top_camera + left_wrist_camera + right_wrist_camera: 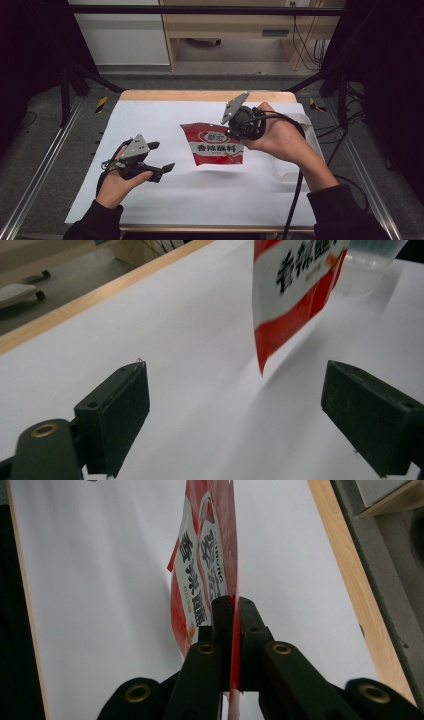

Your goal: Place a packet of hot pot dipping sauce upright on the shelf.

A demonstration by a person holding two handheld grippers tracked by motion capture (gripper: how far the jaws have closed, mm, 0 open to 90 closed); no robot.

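Over the middle of the white-covered tabletop (150, 200), a red-and-white seasoning sachet (216, 145) hangs clear of the surface, pinched at its upper right edge by the right hand-held gripper (235, 131). In the right gripper view its jaws are clamped flat on the sachet's thin sealed edge (233, 630), with the pouch body dangling beyond. The left hand-held gripper (161, 159) sits lower and to the left, well apart from the sachet, jaws spread wide with nothing between them; in the left gripper view the sachet's bottom corner (265, 352) hangs ahead of the gap. A clear plastic container (370, 260) stands on the tabletop behind the sachet.

Handling judgement: light, limp foil or plastic film, glossy so likely slippery; it sags and swings from one pinch. Contents probably powder or paste, so squeezing the belly risks a burst. Best hold is the flat seam, top or bottom; the left gripper could take the free lower corner or opposite seam.
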